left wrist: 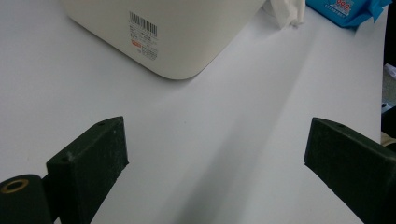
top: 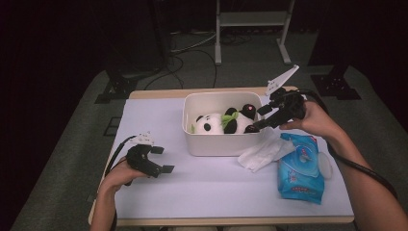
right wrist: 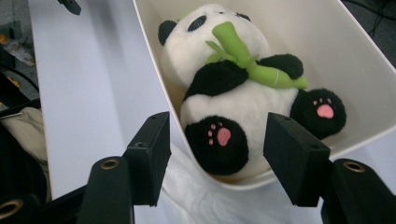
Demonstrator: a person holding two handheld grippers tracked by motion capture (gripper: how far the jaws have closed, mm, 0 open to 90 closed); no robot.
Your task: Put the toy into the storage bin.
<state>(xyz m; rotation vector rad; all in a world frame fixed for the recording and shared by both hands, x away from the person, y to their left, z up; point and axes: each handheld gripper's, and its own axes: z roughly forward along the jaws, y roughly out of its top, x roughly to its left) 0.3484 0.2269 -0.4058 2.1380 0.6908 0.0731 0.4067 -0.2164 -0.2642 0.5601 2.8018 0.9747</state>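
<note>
A black-and-white panda plush [top: 223,122] with a green bamboo stalk lies on its back inside a white plastic bin [top: 216,144] at the table's far middle. My right gripper [top: 260,119] hovers at the bin's right end, pointing at the panda's feet. In the right gripper view its jaws [right wrist: 217,154] stand open just short of the panda [right wrist: 233,93], touching nothing. My left gripper [top: 164,160] rests open over the bare table at the left. In the left gripper view it [left wrist: 215,163] is empty and faces the bin's outer wall [left wrist: 187,37].
A blue wet-wipes pack [top: 300,168] lies right of the bin, with a crumpled white tissue [top: 262,151] between them, partly under the bin's corner. The white table [top: 192,192] ends close behind the bin. A metal stand and cables sit on the floor beyond.
</note>
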